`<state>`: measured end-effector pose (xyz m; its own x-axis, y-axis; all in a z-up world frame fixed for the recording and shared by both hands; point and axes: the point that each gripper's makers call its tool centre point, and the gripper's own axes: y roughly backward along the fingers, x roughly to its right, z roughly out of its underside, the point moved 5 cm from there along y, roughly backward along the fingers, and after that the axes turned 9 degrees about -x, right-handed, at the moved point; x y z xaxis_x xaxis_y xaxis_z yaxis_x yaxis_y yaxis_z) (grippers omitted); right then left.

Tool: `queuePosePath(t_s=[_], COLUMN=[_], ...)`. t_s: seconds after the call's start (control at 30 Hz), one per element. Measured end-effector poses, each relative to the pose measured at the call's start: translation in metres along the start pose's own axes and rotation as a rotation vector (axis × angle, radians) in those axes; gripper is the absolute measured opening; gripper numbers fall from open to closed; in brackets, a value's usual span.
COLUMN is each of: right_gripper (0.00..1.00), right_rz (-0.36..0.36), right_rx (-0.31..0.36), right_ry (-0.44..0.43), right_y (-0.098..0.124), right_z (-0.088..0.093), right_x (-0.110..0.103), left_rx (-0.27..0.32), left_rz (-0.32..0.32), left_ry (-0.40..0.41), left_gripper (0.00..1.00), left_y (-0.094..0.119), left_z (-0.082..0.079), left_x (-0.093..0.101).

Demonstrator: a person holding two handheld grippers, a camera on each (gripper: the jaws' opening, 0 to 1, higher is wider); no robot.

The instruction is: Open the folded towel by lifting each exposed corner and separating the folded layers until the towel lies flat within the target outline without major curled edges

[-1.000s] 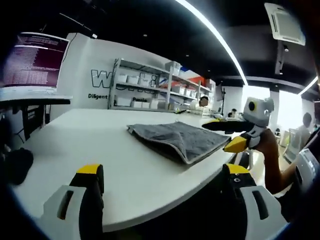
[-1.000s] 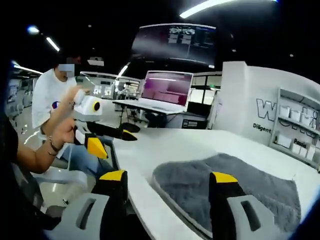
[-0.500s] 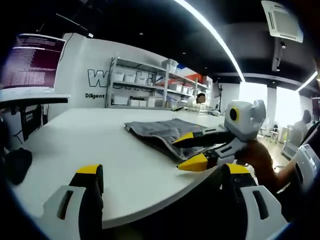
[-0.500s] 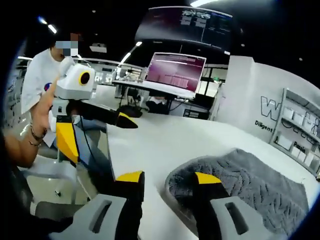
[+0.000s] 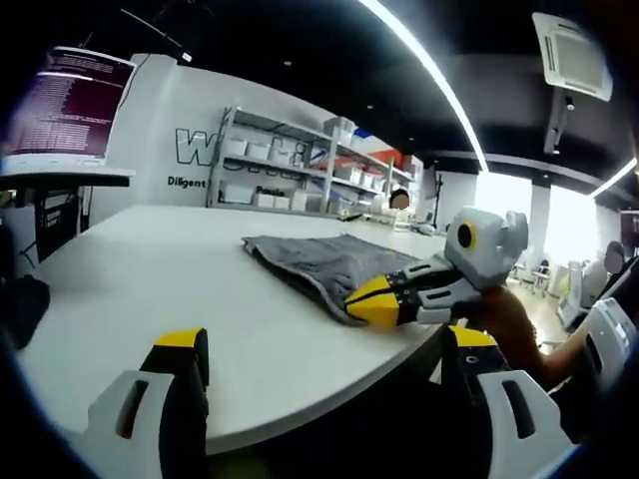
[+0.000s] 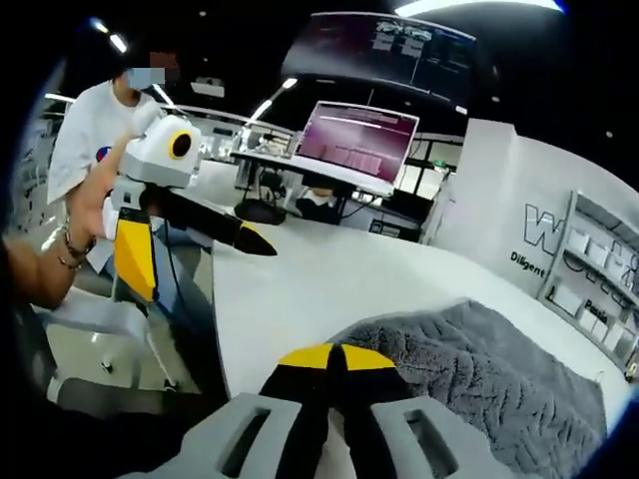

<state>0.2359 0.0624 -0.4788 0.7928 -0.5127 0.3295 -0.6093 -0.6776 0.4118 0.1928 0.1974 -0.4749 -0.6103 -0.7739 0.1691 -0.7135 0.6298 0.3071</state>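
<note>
Fingers of the right gripper [image 6: 326,361] pinched together on the towel [image 6: 479,364] corner at 6 o'clock for lifting; left gripper [image 5: 324,344] spread wide, empty.

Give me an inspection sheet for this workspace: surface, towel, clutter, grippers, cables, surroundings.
Surface: white table, mostly bare.
Job's things: grey towel, still folded, near the table edge; no target outline seen.
Clutter: dark object at the table's far end.
Grippers: right gripper shut at the towel's near corner; left gripper open, off the table edge.
Cables: nothing seen.
Surroundings: shelving with bins, screens, seated person, ceiling light strips.
</note>
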Motion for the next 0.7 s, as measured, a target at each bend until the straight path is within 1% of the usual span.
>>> queuePosePath(t_s=[0.07,0.13,0.2,0.27,0.37,0.4,0.5,0.53,0.67,0.7], right_gripper=[0.12,0.13,0.13,0.13,0.11,0.09,0.03,0.03,0.02,0.02], right_rz=[0.0,-0.029,-0.032,-0.038,-0.07,-0.081,-0.083,-0.092,-0.11,-0.117], right_rx=[-0.017,-0.024,-0.031,-0.029,-0.039,-0.043,-0.045,-0.037,-0.025,-0.011], right_ry=[0.013,-0.003,-0.015,-0.038,-0.081,-0.093,-0.106,-0.131,-0.136,-0.137], right_y=[-0.001,-0.003,-0.005,-0.006,-0.007,-0.008,-0.009,-0.01,-0.008,-0.006], right_z=[0.001,0.002,0.006,0.007,0.008,0.009,0.012,0.013,0.011,0.009], right_x=[-0.002,-0.004,-0.004,-0.003,-0.002,-0.002,0.002,0.003,0.004,0.005], left_rx=[0.0,0.0,-0.005,-0.01,-0.013,-0.013,-0.013,-0.013,-0.019,-0.022], left_rz=[-0.002,0.001,0.006,0.008,0.009,0.009,0.008,0.009,0.009,0.009], left_ry=[0.001,0.004,0.003,0.003,0.008,0.009,0.013,0.014,0.014,0.015], left_gripper=[0.96,0.95,0.95,0.95,0.95,0.94,0.94,0.94,0.94,0.94], left_y=[0.0,0.0,-0.001,-0.001,-0.001,-0.001,-0.001,-0.001,-0.001,-0.001], left_z=[0.0,0.0,0.001,0.002,0.003,0.003,0.003,0.003,0.005,0.006], left_x=[0.0,0.0,0.001,0.001,0.0,0.0,0.0,0.0,0.001,0.001])
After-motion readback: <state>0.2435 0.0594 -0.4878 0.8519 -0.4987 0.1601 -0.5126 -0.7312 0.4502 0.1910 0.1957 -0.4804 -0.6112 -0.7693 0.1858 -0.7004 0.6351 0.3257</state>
